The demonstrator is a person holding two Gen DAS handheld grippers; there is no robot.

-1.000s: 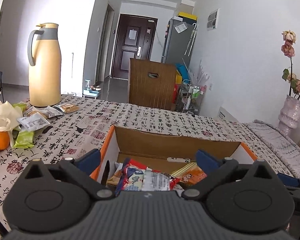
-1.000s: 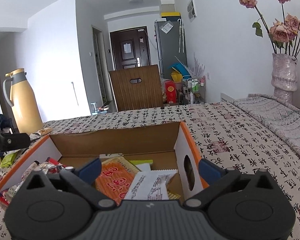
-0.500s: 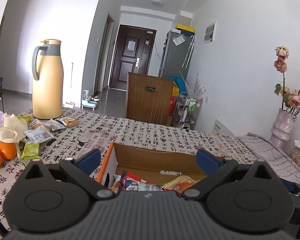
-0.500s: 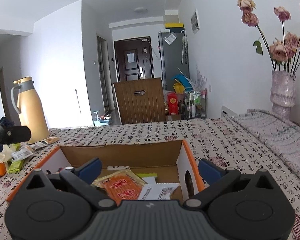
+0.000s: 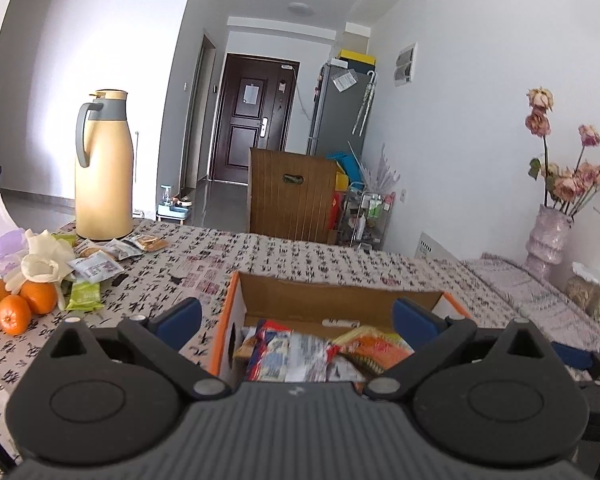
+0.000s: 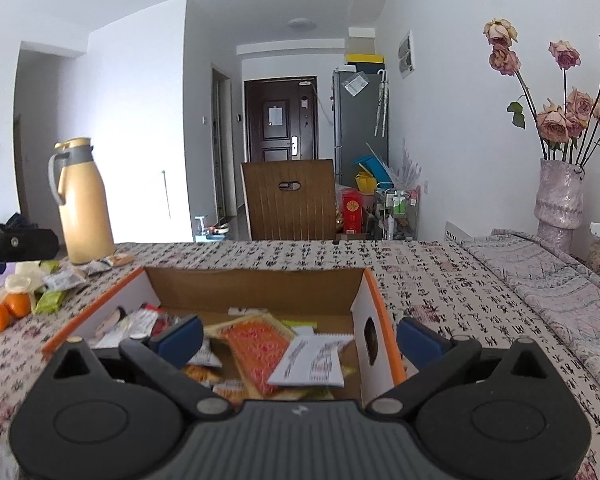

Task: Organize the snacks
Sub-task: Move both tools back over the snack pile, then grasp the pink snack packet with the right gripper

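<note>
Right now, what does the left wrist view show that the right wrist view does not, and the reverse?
Only the left wrist view shows three oranges; the right shows two. Only the right wrist view shows the red box on the floor beside the chair, and the white packet in the carton. Both show the thermos, the cardboard box, the loose snacks and the vase. Both grippers' fingers are open.

Snack packets [image 6: 260,348] lie in the box [image 6: 256,288] on the tabletop [image 6: 440,280]. Left of it sit loose packets [image 5: 100,264] and oranges [image 5: 20,304], the flask [image 5: 104,168] behind them.
</note>
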